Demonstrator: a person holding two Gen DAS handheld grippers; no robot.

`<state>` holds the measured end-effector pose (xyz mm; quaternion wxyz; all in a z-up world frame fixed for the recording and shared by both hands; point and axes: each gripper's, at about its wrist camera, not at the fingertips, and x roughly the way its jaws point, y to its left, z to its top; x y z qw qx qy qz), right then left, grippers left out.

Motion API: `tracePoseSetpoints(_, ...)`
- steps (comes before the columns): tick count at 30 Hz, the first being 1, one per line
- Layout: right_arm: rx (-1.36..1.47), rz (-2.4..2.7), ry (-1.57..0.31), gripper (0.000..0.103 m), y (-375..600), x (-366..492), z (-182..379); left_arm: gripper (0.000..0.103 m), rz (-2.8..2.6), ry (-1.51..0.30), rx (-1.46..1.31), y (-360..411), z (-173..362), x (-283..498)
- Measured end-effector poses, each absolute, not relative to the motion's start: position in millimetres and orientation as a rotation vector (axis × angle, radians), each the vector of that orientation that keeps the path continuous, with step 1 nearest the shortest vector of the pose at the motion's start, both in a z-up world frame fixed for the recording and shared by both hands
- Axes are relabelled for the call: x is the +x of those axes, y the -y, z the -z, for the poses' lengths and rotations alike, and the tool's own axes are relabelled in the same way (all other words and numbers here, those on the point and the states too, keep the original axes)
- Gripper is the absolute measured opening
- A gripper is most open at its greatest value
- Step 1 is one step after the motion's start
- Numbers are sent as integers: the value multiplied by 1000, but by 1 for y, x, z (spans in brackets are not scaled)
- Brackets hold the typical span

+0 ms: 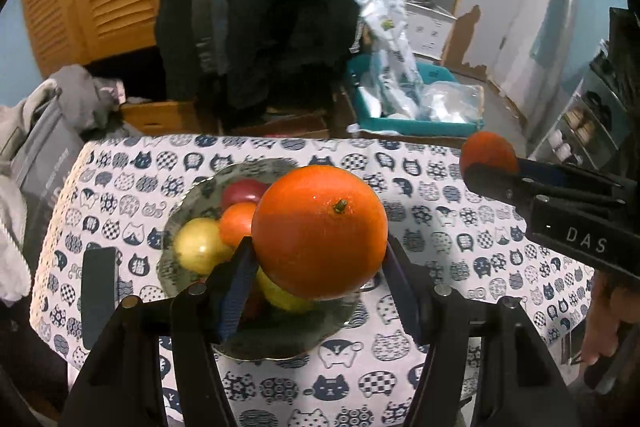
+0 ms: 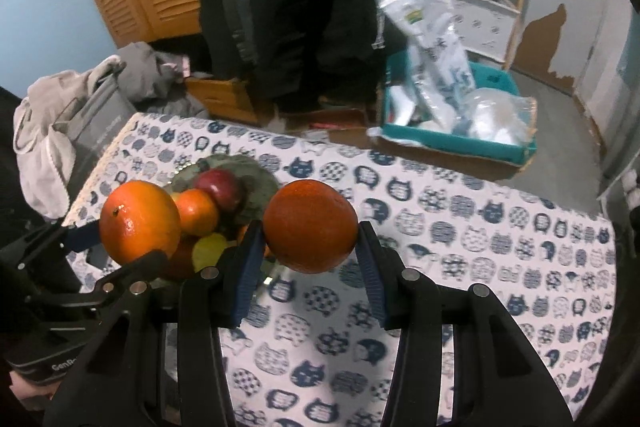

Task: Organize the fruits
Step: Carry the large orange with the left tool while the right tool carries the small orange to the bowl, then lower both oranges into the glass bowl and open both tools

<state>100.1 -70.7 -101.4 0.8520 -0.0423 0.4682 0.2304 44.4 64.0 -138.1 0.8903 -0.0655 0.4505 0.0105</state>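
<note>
Two round oranges are held above the surface, one in each hand-held gripper. The left hand-held gripper (image 1: 320, 259) clamps a bright, glossy orange with a small green stem (image 1: 320, 231) between its blue-padded fingers (image 1: 236, 291), directly over a grey-green scalloped plate (image 1: 180, 219). That plate carries a yellow lemon (image 1: 200, 245), a smaller orange fruit (image 1: 236, 223) and a dark red apple (image 1: 242, 191). The right hand-held gripper (image 2: 310, 247) grips a duller, darker orange (image 2: 311, 231) just right of the plate, above the white cloth printed with blue cat faces (image 2: 460, 247).
</note>
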Motion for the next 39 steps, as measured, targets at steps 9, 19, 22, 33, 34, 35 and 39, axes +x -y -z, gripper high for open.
tracePoseSetpoints(9,-118,-537,-1051,46,22,115,131,65,-99,-979,-171,-105,164,45)
tracePoseSetpoints(19,-129,-561,-1141,46,-8,128,169,65,-104,-1070,-229,-128,202,51)
tracePoseSetpoints(22,-137,-565,-1152,46,-15,130,174,65,-101,-1091,-233,-130,210,51)
tracePoseSetpoints(33,-149,-588,-1193,46,-34,138,194,79,-84,-1114,-248,-134,221,57)
tracePoseSetpoints(34,-143,-590,-1197,46,-34,139,195,82,-86,-1107,-243,-134,219,56)
tracePoseSetpoints(35,-134,-595,-1203,46,-35,140,197,82,-88,-1103,-242,-134,219,56)
tracePoseSetpoints(39,-120,-605,-1222,48,-37,144,203,84,-78,-1111,-251,-134,219,57)
